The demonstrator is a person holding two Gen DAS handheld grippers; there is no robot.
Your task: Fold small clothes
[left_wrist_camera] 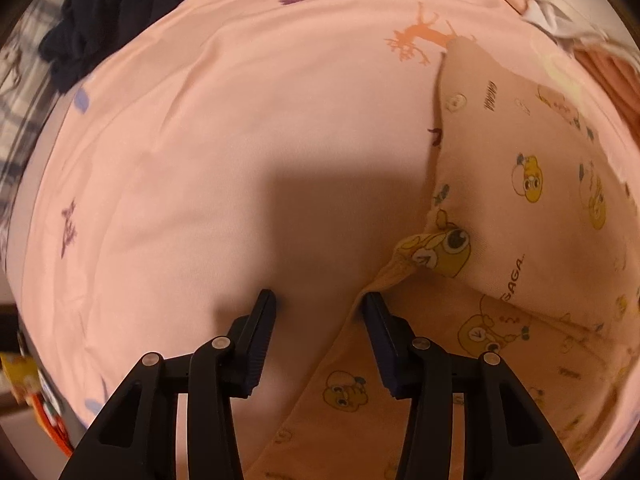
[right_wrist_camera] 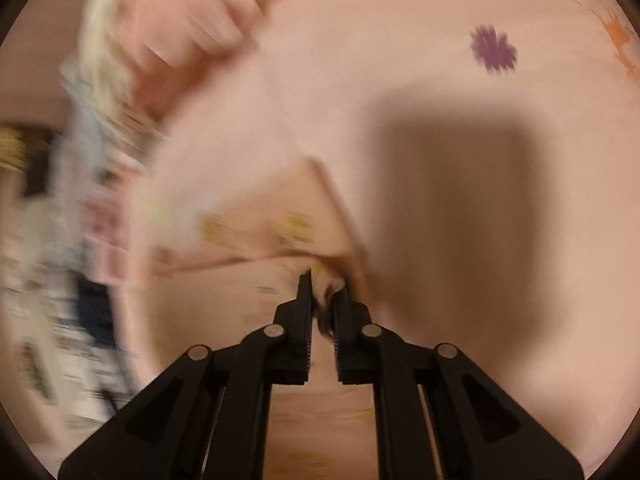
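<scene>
Lying across a pale pink bedsheet printed with small purple and orange motifs is a small peach cotton garment patterned with yellow cartoon chicks, occupying the right of the left wrist view, its long axis running from lower left to upper right, partly folded over itself. Left gripper: pointing down at the sheet, jaws standing moderately apart, nothing between them, the right-hand one touching the garment's bunched edge. Right gripper: jaws narrow, pinching a fold of the same garment; this view is blurred. Surroundings: dark navy clothing heap at upper left; white and pink clothes at upper right.
</scene>
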